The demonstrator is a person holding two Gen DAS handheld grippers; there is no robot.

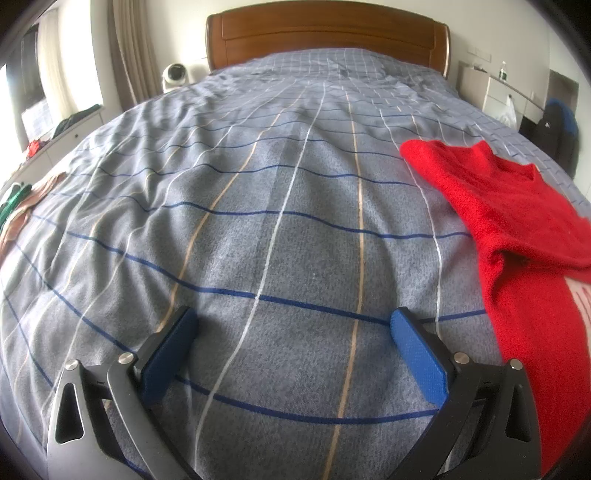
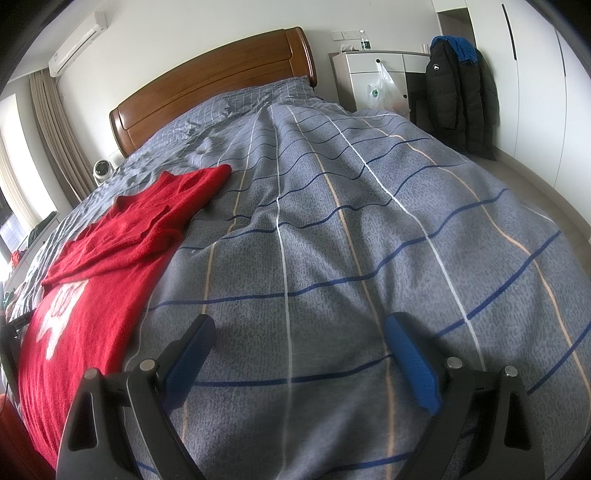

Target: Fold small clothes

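A small red knit sweater (image 1: 517, 221) lies on the grey checked bedcover, at the right in the left wrist view and at the left in the right wrist view (image 2: 110, 258). Its top part is folded over the body, and a white pattern shows on the front. My left gripper (image 1: 291, 325) is open and empty, low over the bedcover, left of the sweater. My right gripper (image 2: 301, 332) is open and empty, low over the bedcover, right of the sweater. Neither gripper touches the sweater.
The bed (image 1: 258, 184) has a wooden headboard (image 1: 328, 33) at the far end. More clothes (image 1: 18, 206) lie at the bed's left edge. A white cabinet (image 2: 380, 77) and a hanging black jacket (image 2: 454, 85) stand to the right.
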